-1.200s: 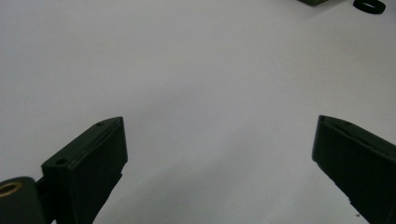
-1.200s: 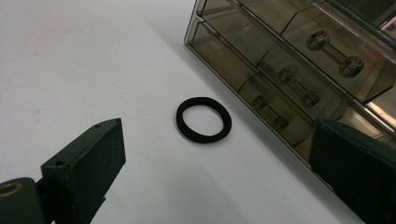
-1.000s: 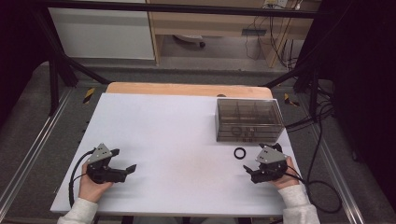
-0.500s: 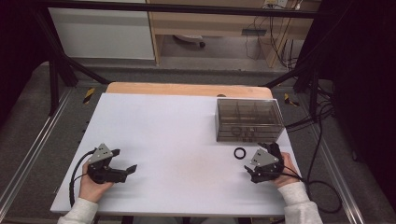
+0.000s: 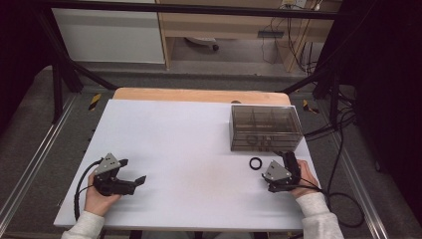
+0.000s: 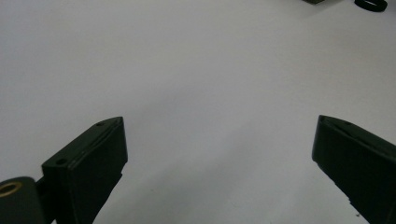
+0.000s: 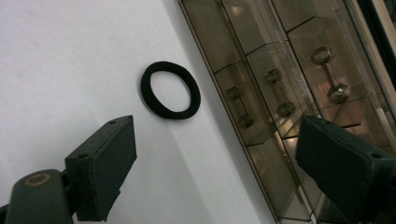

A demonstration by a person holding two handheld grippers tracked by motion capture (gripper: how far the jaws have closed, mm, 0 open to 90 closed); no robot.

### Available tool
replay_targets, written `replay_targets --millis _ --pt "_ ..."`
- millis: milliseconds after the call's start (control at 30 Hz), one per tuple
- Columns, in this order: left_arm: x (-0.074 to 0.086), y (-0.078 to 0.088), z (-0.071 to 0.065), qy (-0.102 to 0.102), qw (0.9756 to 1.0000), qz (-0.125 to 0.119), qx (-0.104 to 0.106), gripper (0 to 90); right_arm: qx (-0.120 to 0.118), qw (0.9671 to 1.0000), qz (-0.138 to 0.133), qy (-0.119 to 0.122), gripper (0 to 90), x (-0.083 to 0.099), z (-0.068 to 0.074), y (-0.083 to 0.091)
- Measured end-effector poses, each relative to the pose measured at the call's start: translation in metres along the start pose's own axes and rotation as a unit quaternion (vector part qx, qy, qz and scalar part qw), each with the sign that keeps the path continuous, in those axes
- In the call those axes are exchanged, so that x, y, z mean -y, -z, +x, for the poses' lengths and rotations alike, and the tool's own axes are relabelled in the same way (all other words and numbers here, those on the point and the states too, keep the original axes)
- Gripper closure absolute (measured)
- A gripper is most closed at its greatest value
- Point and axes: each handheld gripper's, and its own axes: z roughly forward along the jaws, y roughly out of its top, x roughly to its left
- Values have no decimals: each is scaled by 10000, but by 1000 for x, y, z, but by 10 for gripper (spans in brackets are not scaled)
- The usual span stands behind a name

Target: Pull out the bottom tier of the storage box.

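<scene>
Black ring [image 5: 256,163] lying flat on the white table [image 5: 189,144], just in front of the smoky clear box [image 5: 266,128], right gripper [image 5: 287,160] near it, jaws apart and just been closing, nothing between them, left gripper [image 5: 133,172] wide open over bare table, well apart.

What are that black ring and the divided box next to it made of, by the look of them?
Black ring: matte and soft-looking with no shine, probably elastic fabric or rubber. Divided box: smoke-tinted clear plastic, likely acrylic; it is glossy, and its dividers and contents show through the walls.
</scene>
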Motion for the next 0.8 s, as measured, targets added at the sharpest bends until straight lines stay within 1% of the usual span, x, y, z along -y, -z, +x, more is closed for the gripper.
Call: replay_targets --millis 67,133,167,333,400,500,567,600,633,700,800 --pt "0 0 0 0 10000 -1 -3 32 82 9999 -14 92 142 0 0 -1" --pt "0 0 0 1 10000 2 -1 32 142 9998 -12 110 148 1 0 -2" --pt "0 0 0 4 10000 3 -3 32 169 9997 7 196 150 1 0 -2" --pt "0 0 0 -2 10000 8 -2 31 244 9990 41 374 170 3 2 -5" --pt "0 0 0 -5 10000 14 -4 32 287 9987 50 409 178 3 2 -6" --pt "0 0 0 -4 10000 6 0 31 395 9981 59 469 191 3 2 -8" --pt "0 -1 0 3 10000 13 -1 32 446 9975 60 542 203 4 2 -9" --pt "0 -1 0 3 10000 13 -1 32 446 9975 60 542 203 4 2 -9" --pt "0 -1 0 3 10000 16 0 32 516 9966 74 630 217 4 2 -10" --pt "0 -1 0 4 10000 16 0 31 576 9960 84 684 234 5 2 -11" --pt "0 -1 0 -3 10000 20 0 31 654 9953 82 708 256 5 4 -13"
